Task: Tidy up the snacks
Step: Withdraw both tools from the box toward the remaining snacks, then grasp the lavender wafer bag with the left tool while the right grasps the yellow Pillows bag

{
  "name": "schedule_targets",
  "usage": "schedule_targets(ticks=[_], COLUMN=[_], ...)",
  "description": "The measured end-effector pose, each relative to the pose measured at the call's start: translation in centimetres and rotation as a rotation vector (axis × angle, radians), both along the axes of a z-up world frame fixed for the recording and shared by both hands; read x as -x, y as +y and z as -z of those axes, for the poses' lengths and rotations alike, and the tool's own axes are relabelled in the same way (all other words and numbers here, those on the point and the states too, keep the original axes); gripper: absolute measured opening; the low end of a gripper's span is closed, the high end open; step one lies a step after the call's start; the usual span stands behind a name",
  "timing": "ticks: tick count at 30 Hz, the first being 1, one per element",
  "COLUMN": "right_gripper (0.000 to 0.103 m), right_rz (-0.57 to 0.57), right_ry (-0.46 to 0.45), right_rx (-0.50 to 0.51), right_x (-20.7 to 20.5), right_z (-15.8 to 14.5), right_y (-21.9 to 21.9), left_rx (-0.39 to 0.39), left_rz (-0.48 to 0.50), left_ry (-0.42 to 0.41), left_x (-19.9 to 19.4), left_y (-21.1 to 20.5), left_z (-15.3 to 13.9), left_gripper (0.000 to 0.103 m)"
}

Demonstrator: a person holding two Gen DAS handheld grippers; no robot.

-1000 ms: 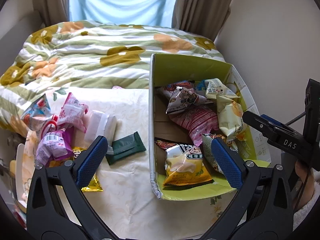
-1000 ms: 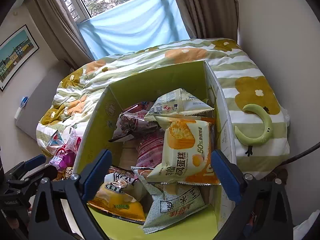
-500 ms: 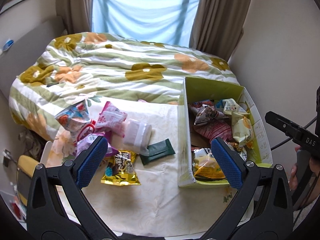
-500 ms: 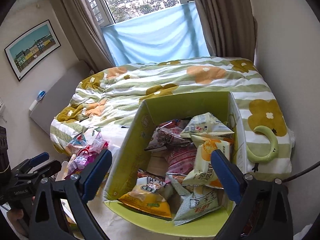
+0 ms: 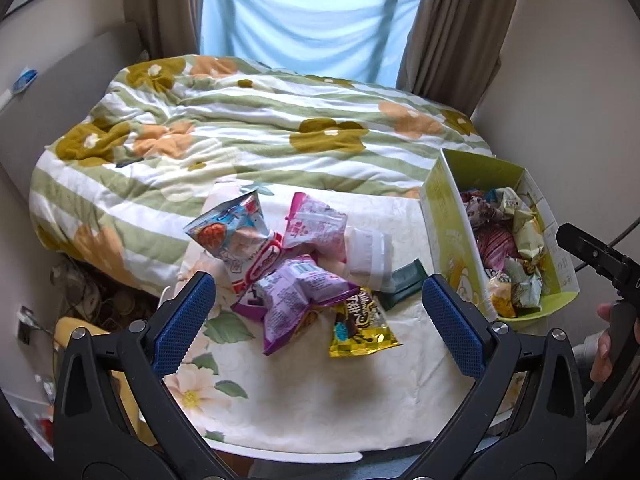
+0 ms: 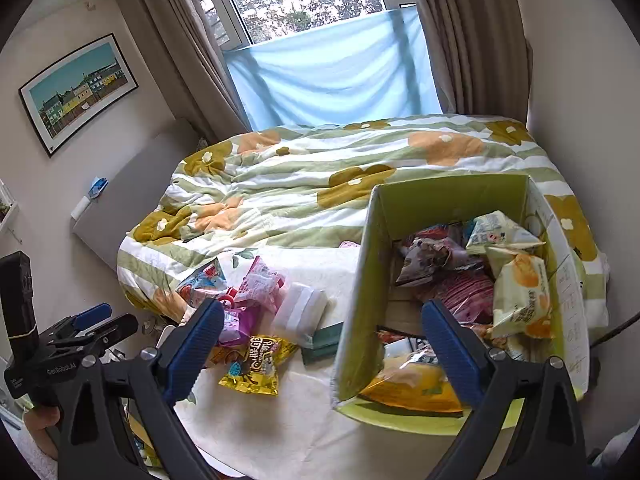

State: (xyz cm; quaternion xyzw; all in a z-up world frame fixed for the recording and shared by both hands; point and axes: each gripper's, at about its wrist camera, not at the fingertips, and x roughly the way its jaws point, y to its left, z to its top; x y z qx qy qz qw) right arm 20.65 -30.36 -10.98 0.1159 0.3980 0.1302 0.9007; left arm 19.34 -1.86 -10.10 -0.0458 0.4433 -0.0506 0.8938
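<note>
— Tool states first: the left tool (image 5: 318, 312) hangs above the tabletop (image 5: 320, 408) with its blue pads spread wide and nothing between them.
— And the right tool (image 6: 322, 346)?
— Equally wide apart and empty; its near-right pad sits over the box (image 6: 362, 280), its left pad over the loose snacks.
— Where are those snacks?
— Heaped on the tabletop's left half: a purple bag (image 5: 296, 296) on top, a yellow bag (image 5: 360, 328) just right of it at the near edge, a pink bag (image 5: 316, 228) and a blue bag (image 5: 228, 232) farther back, a white pack (image 5: 368, 256) and a dark green bar (image 5: 402, 284) nearest the box.
— And the box itself?
— Green cardboard, open-topped, on the tabletop's right side, already stuffed with packets. A flowered quilt (image 5: 260, 120) covers the bed beyond.
</note>
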Motion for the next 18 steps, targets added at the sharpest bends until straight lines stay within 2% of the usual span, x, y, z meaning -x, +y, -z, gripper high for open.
schedule_targets(ticks=[5, 11, 18], right_gripper=[0.098, 0.098, 0.098], right_rz=[0.056, 0.140, 0.214], right_ry=[0.035, 0.076, 0.145], right_rx=[-0.002, 0.000, 0.029], right_x=[0.8, 1.4, 1.8], right_z=[1.3, 3.4, 6.9], right_y=[4.0, 8.0, 11.8], left_rx=[0.008, -0.006, -0.107], left_rz=[0.088, 0.225, 0.430], left_ry=[0.047, 0.082, 0.080], left_x=[-0.9, -2.5, -3.7], left_y=[3.7, 6.1, 5.2], left_z=[1.8, 3.8, 6.6], left_gripper=[0.102, 0.102, 0.102])
